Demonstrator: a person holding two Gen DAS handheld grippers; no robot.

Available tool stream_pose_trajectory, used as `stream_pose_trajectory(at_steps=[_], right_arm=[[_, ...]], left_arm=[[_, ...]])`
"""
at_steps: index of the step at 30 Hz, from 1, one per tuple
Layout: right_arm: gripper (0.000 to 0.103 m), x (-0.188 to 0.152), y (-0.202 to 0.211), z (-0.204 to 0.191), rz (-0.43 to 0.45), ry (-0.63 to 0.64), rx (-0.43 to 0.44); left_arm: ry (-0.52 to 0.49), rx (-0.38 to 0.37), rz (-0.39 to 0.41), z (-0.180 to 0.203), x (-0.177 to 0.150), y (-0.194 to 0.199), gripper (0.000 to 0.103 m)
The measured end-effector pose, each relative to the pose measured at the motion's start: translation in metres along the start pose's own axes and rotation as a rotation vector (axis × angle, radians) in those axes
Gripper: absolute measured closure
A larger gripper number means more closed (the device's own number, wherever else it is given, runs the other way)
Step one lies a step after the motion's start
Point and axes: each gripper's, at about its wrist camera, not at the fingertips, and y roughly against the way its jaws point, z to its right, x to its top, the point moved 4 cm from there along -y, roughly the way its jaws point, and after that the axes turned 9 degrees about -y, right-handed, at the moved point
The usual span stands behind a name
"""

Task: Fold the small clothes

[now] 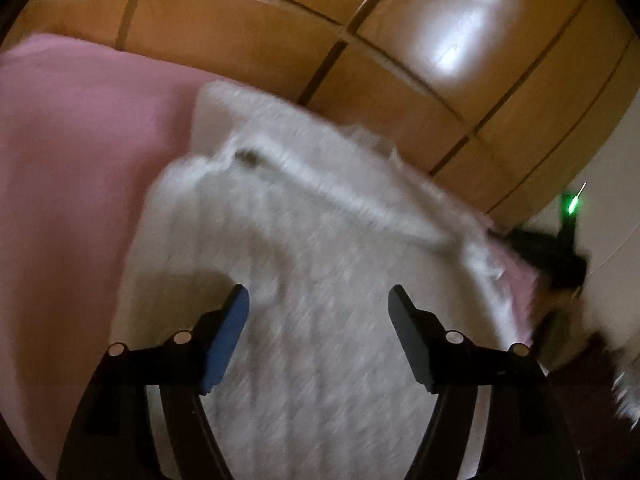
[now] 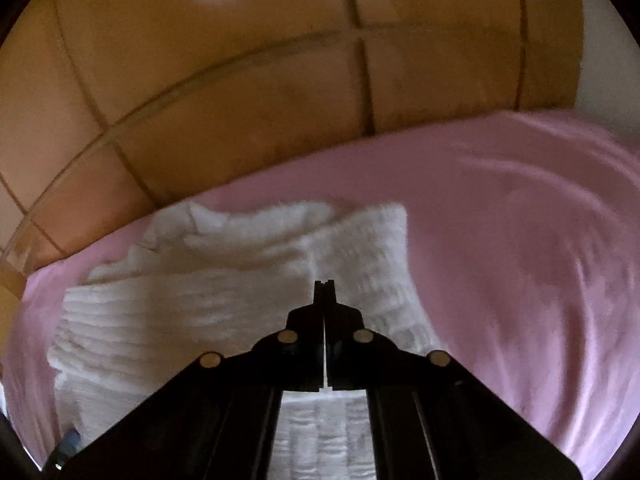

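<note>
A white fluffy knitted garment [image 1: 304,264] lies spread on a pink sheet [image 1: 72,168], and everything else here is placed against that garment.

In the left wrist view the left tongs [image 1: 318,300] hang just above the garment's near part with their jaws spread wide. One finger carries a blue pad [image 1: 226,340], the other is dark, and only bare white knit shows in the gap between them; neither pad presses on the cloth. The picture is blurred, so finer details of the knit cannot be read. A raised ridge or fold runs across the garment beyond the tongs. Past the garment's far edge stands a wall of brown wooden panels [image 1: 380,60] with dark seams. At the garment's right edge a dark device with a small green light [image 1: 570,204] shows, too blurred to name.

In the right wrist view the right tongs [image 2: 324,284] are pressed together, fingertip to fingertip, with nothing caught between them. They hover over the garment [image 2: 192,292], pointing toward its far right corner. The garment shows ribbed rows and a rumpled far edge. To its right the pink sheet [image 2: 520,240] is bare and lightly creased, and behind it the same brown panels [image 2: 240,100] rise.
</note>
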Motion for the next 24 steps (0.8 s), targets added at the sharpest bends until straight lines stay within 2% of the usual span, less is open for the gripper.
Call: stream_pose_trajectory(at_steps=[3,5,7,8,9,10,12,13,15,16,18,20,22,24], right_arm=[[0.103,-0.003,-0.007,0.009,-0.027,-0.030,0.013],[0.100,-0.004,-0.008,0.016,-0.061,-0.082,0.078],[0.088,-0.004,-0.002,0.023,-0.064,-0.122,0.129],[0.069,-0.003,0.002,0.026,-0.051,-0.139,0.154],[0.063,-0.003,0.005,0.028,-0.045,-0.150,0.168],[0.062,-0.003,0.009,0.027,-0.043,-0.155,0.197],[0.055,-0.005,0.010,0.019,-0.056,-0.150,0.252],[0.053,-0.007,0.006,0.014,-0.069,-0.136,0.253],[0.055,-0.011,-0.008,0.005,-0.102,-0.102,0.203],[0.061,-0.014,-0.017,0.001,-0.132,-0.080,0.159],[0.095,-0.013,-0.021,-0.012,-0.115,-0.012,0.102],[0.097,-0.009,-0.012,-0.019,-0.081,0.024,0.087],[0.098,-0.005,0.005,-0.022,-0.013,0.058,0.067],[0.098,-0.008,0.005,-0.018,-0.001,0.078,0.024]], left_arm=[[0.054,-0.024,0.015,-0.009,0.026,-0.018,0.028],[0.115,0.004,0.033,-0.027,0.044,-0.030,0.028],[0.216,0.033,0.047,-0.050,0.058,-0.037,0.028],[0.289,0.023,0.054,-0.063,0.061,-0.038,0.028],[0.336,0.004,0.053,-0.071,0.062,-0.039,0.028],[0.367,-0.013,0.052,-0.077,0.063,-0.039,0.028],[0.350,-0.004,0.060,-0.079,0.063,-0.037,0.027],[0.339,0.002,0.062,-0.079,0.064,-0.037,0.027],[0.319,0.018,0.060,-0.076,0.064,-0.040,0.027],[0.314,0.027,0.060,-0.075,0.064,-0.041,0.027],[0.295,0.077,0.063,-0.072,0.066,-0.041,0.027],[0.262,0.140,0.047,-0.074,0.069,-0.043,0.027],[0.228,0.165,0.027,-0.075,0.070,-0.047,0.032],[0.164,0.204,0.009,-0.070,0.066,-0.049,0.035]])
